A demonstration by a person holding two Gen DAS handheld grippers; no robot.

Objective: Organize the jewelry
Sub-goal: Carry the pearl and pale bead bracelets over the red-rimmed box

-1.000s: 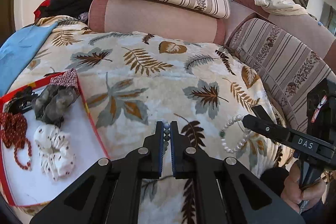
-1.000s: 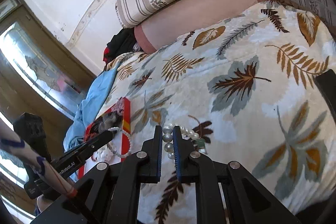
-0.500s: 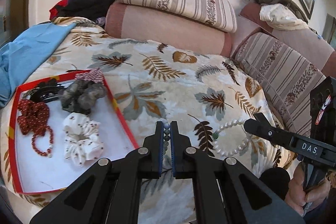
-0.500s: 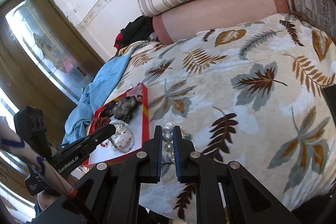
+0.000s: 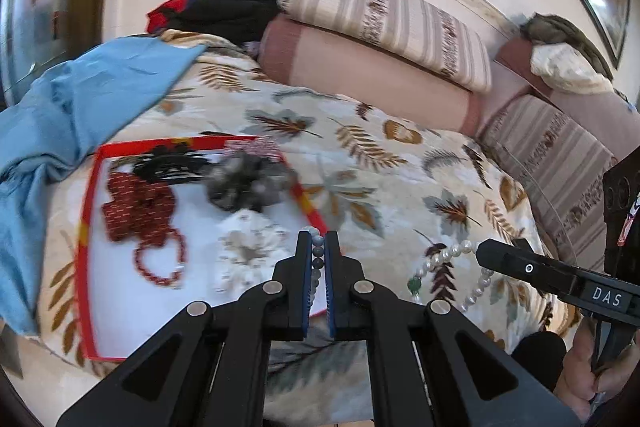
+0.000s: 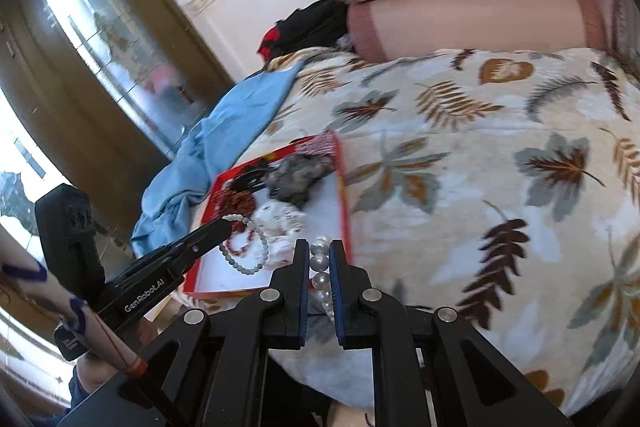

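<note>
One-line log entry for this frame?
left gripper: shut on grey bead bracelet | right gripper: shut on pearl bracelet | red tray: below

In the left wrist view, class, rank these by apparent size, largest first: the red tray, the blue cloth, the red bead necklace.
1. Blue cloth, though nearness and fisheye stretch at the edge may inflate it.
2. Red tray.
3. Red bead necklace, clearly smallest, lying inside the tray.

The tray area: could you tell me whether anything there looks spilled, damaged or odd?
Nothing stands out. The tray lies flat with its jewelry inside; the left gripper holds a grey bracelet, the right gripper a pearl strand.
</note>
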